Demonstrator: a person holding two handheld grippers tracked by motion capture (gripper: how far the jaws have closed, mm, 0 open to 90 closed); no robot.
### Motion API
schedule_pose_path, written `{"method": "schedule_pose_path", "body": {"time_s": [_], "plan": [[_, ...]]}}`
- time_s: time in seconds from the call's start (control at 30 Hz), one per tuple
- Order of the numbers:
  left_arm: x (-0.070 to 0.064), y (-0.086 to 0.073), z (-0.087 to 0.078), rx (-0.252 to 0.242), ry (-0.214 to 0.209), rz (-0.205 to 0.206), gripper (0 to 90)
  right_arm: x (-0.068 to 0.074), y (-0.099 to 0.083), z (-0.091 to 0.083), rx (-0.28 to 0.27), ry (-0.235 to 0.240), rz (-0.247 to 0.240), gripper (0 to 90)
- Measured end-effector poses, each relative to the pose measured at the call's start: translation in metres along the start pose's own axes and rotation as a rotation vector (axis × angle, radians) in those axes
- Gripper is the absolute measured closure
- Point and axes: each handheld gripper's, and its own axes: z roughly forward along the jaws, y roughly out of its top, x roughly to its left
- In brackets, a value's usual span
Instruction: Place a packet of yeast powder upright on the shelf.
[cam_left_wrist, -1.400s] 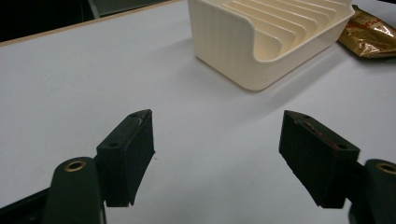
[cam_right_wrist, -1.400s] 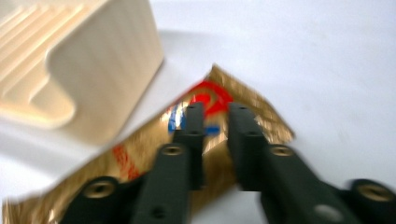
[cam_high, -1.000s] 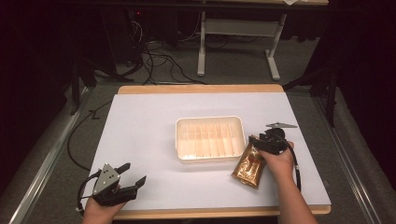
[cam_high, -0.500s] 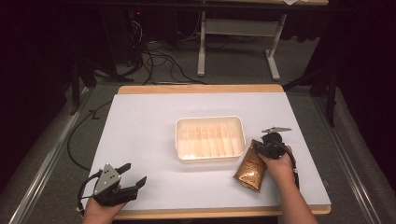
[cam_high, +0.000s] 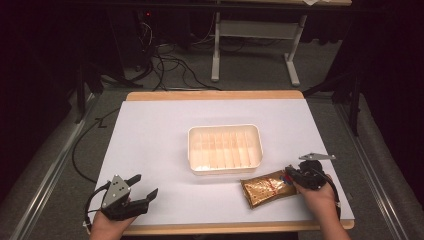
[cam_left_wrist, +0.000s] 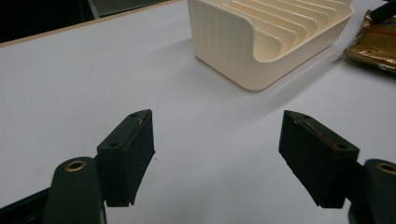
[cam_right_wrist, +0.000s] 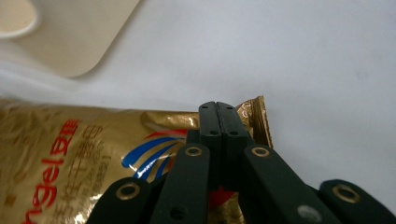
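A gold foil packet (cam_high: 267, 187) with red and blue print lies flat on the white table, just in front of the cream slotted tray (cam_high: 225, 148). My right gripper (cam_high: 292, 176) is shut on the packet's right end; in the right gripper view the black jaws (cam_right_wrist: 218, 122) meet over the packet (cam_right_wrist: 70, 154) near its sealed edge. My left gripper (cam_high: 146, 187) rests at the front left of the table, open and empty. Its fingers (cam_left_wrist: 128, 151) stand wide apart over bare table, with the tray (cam_left_wrist: 266, 39) ahead of them and the packet (cam_left_wrist: 373, 42) beyond.
The white table surface (cam_high: 150, 135) ends in a wooden edge (cam_high: 215, 95) at the far side. Cables (cam_high: 165, 67) and a desk frame (cam_high: 250, 40) stand on the floor beyond. The tray's corner (cam_right_wrist: 70, 37) lies close above the packet in the right gripper view.
The packet has dropped from a tilted, lifted pose to lying flat on the table, swung with its free end to the left. My right gripper came down with it. The left gripper stayed put.
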Motion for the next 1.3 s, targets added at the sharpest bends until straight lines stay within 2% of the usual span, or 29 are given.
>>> {"method": "schedule_pose_path", "body": {"time_s": [0.1,0.23,0.33,0.43,0.57,0.6,0.63,0.67,0.7,0.73,0.83,0.97,1.1,1.17,1.2,1.3], "plan": [[-0.002,0.001,0.0,-0.004,-0.002,0.006,26.9,0.003,-0.004,-0.002,-0.005,0.021,0.008,90.0],[-0.002,0.002,0.002,-0.004,-0.008,0.009,26.9,0.009,-0.003,0.001,-0.008,0.032,-0.017,90.0],[-0.001,0.002,0.002,-0.005,-0.006,0.003,26.9,0.01,-0.003,-0.003,-0.053,0.031,0.002,89.0],[0.0,0.002,0.002,-0.006,-0.006,0.002,27.0,0.008,-0.005,-0.018,-0.128,0.052,0.035,82.5],[0.0,0.004,0.002,-0.021,-0.006,0.004,26.9,0.005,-0.012,-0.034,-0.183,0.066,0.082,70.6],[0.0,0.005,0.002,-0.024,-0.008,0.001,26.9,0.003,-0.017,-0.04,-0.197,0.064,0.113,65.4],[-0.001,0.006,0.003,-0.029,-0.01,-0.001,26.9,0.003,-0.017,-0.04,-0.197,0.064,0.113,65.4],[-0.001,0.007,0.004,-0.031,-0.013,0.0,26.9,-0.001,-0.023,-0.044,-0.204,0.075,0.167,58.8],[-0.001,0.007,0.006,-0.03,-0.016,0.002,26.9,-0.001,-0.023,-0.044,-0.204,0.075,0.167,58.8],[-0.001,0.008,0.008,-0.027,-0.022,0.004,26.9,-0.006,-0.032,-0.048,-0.198,0.082,0.221,53.6],[-0.003,0.01,0.014,-0.025,-0.033,0.01,26.9,-0.008,-0.04,-0.053,-0.191,0.065,0.236,49.9],[-0.006,0.015,0.02,-0.034,-0.052,0.02,26.9,-0.014,-0.051,-0.06,-0.197,0.059,0.264,50.2],[-0.008,0.019,0.027,-0.035,-0.072,0.03,26.9,-0.02,-0.061,-0.058,-0.164,0.06,0.303,47.6],[-0.009,0.021,0.033,-0.03,-0.084,0.036,26.9,-0.023,-0.067,-0.056,-0.151,0.076,0.337,40.7],[-0.009,0.021,0.033,-0.03,-0.084,0.036,26.9,-0.023,-0.067,-0.056,-0.151,0.076,0.337,40.7],[-0.011,0.022,0.036,-0.026,-0.09,0.044,26.9,-0.026,-0.071,-0.054,-0.144,0.118,0.379,35.8]]}}
